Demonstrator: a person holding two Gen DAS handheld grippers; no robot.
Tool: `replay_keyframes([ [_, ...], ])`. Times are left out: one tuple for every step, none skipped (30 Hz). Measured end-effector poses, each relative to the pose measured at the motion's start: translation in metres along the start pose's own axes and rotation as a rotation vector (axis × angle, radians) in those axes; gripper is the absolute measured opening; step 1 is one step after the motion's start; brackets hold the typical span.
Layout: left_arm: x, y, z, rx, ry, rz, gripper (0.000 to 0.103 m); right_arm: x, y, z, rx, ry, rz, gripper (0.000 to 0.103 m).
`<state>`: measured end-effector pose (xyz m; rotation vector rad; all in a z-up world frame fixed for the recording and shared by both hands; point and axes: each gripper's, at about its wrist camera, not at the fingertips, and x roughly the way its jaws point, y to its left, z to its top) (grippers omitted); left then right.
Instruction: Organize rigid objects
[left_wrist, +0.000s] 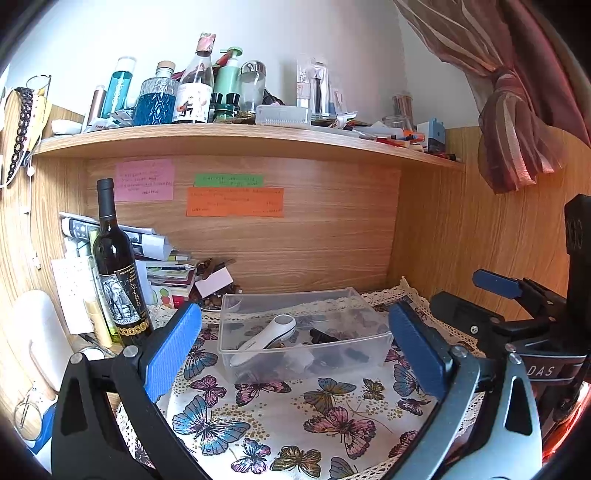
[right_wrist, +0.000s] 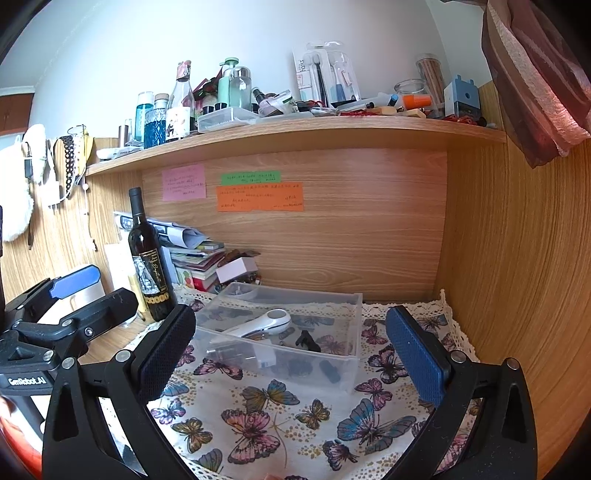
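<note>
A clear plastic bin (left_wrist: 373, 341) (right_wrist: 351, 334) sits on the butterfly cloth (left_wrist: 280, 417) (right_wrist: 280, 413), straight ahead of both grippers. Inside it lies a white handheld device (left_wrist: 266, 338) (right_wrist: 264, 324) with a round head, beside small black clips (left_wrist: 325, 336) (right_wrist: 307, 340). My left gripper (left_wrist: 295, 350) is open, its blue pads flanking the bin from the near side, nothing between them. My right gripper (right_wrist: 295, 354) is also open and empty, just short of the bin. Each gripper shows at the edge of the other's view.
A dark wine bottle (left_wrist: 116, 273) (right_wrist: 149, 262) stands left of the bin, before a pile of books and papers (left_wrist: 162, 262) (right_wrist: 195, 254). A shelf (left_wrist: 236, 138) (right_wrist: 295, 129) crowded with bottles runs overhead. Wooden walls close the back and right; a curtain (left_wrist: 513, 110) hangs right.
</note>
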<state>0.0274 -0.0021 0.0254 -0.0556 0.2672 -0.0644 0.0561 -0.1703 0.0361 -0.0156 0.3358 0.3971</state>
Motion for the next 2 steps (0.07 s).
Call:
replay_keyframes([
  [0.0000, 0.0000, 0.0000, -0.001, 0.001, 0.000, 0.103, 0.0003, -0.0001, -0.0001, 0.001, 0.001, 0.001, 0.103],
  [0.0004, 0.0003, 0.0001, -0.001, 0.003, 0.000, 0.103, 0.0006, -0.0001, -0.0003, 0.001, 0.001, 0.001, 0.103],
])
